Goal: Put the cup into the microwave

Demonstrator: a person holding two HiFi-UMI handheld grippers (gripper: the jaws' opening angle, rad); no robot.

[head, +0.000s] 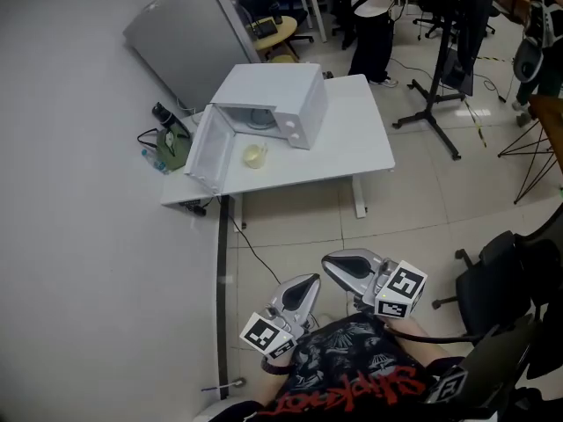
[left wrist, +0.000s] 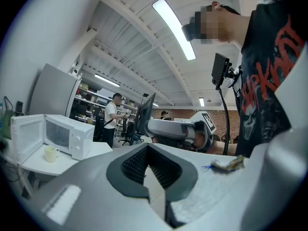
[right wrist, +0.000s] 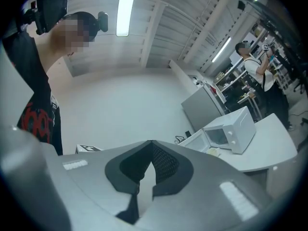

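Standing well back from the white counter (head: 352,148), the person (head: 352,372) holds the left tool (head: 303,290) and right tool (head: 339,266) closed and empty. Far ahead of both, a small pale yellow cup (head: 254,156) sits by the white box-shaped microwave (head: 281,90), its door open. Approach first, then open one tool around the cup. Only the head view shows the floor (head: 290,236) between; the tool views show jaws meeting
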